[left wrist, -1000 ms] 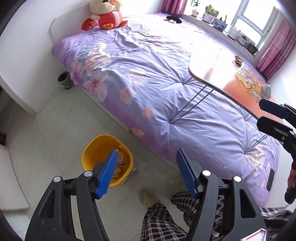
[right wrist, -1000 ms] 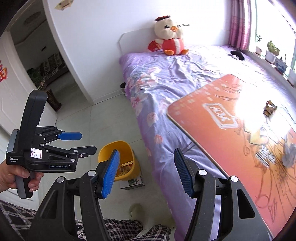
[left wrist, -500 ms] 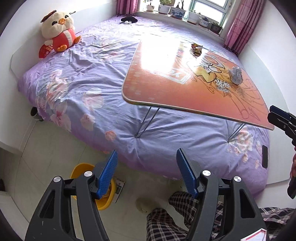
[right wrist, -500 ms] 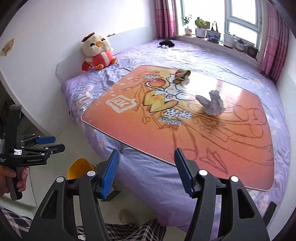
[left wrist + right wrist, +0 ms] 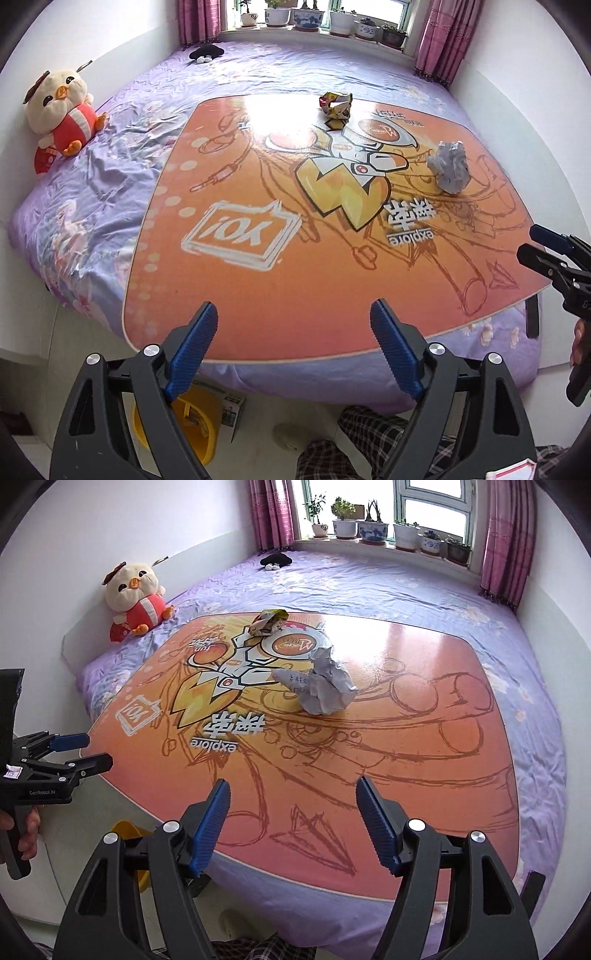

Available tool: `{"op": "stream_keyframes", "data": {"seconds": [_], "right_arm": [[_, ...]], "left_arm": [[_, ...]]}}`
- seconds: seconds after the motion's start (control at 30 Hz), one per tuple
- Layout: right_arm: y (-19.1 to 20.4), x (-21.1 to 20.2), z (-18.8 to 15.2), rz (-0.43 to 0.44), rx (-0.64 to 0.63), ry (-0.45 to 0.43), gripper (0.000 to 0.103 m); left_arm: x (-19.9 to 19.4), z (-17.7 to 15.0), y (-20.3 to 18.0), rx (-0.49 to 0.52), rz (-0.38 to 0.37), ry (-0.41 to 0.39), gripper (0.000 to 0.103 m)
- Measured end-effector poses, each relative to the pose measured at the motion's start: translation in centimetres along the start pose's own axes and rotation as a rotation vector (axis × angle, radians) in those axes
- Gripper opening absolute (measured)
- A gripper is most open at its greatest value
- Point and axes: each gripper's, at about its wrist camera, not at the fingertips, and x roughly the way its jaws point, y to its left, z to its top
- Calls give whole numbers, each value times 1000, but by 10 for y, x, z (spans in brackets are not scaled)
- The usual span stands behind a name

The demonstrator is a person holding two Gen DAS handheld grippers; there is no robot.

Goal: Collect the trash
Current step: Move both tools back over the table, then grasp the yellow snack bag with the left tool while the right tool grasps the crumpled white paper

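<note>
A crumpled grey-white paper ball [image 5: 450, 167] [image 5: 322, 683] lies on the orange cartoon-print folding table [image 5: 258, 288] [image 5: 424, 746] that stands on the bed. A crumpled yellow snack wrapper [image 5: 335, 105] [image 5: 267, 621] lies at the table's far side. My left gripper [image 5: 293, 350] is open and empty above the table's near edge; it also shows at the left of the right wrist view [image 5: 83, 749]. My right gripper [image 5: 293, 823] is open and empty over the near edge, well short of the paper ball; its fingertips [image 5: 532, 254] show in the left wrist view.
A yellow trash bin [image 5: 192, 424] [image 5: 127, 830] with scraps stands on the floor below the table's near-left corner, beside a small box [image 5: 231, 406]. A plush chick [image 5: 59, 110] sits by the headboard. Potted plants [image 5: 369, 530] line the windowsill. My plaid-trousered legs [image 5: 369, 443] are below.
Both grippers have swung up from the floor and bin toward the table, which now fills both views. Both stay open and empty.
</note>
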Motion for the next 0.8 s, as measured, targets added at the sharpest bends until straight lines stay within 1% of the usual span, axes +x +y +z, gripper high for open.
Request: {"op": "stream_keyframes", "data": {"seconds": [0.03, 0.13, 0.27, 0.53, 0.63, 0.7, 0.8], "right_arm": [[-3, 6, 5, -3, -3, -2, 77], [-12, 21, 17, -8, -14, -8, 82], [-21, 40, 32, -3, -30, 0, 83], [-24, 72, 50, 0, -97, 17, 84], [-24, 80, 54, -2, -108, 13, 84], [-26, 84, 58, 15, -103, 15, 84], [-27, 88, 61, 19, -110, 11, 84]], "left_arm": [[6, 9, -3, 1, 2, -1, 88], [23, 35, -11, 6, 11, -3, 90], [47, 65, -20, 11, 17, -2, 90], [84, 109, -31, 37, 21, 4, 90], [96, 127, -36, 49, 13, 1, 90], [104, 138, -41, 68, 11, 0, 90], [117, 154, -46, 89, 5, -4, 90]]}}
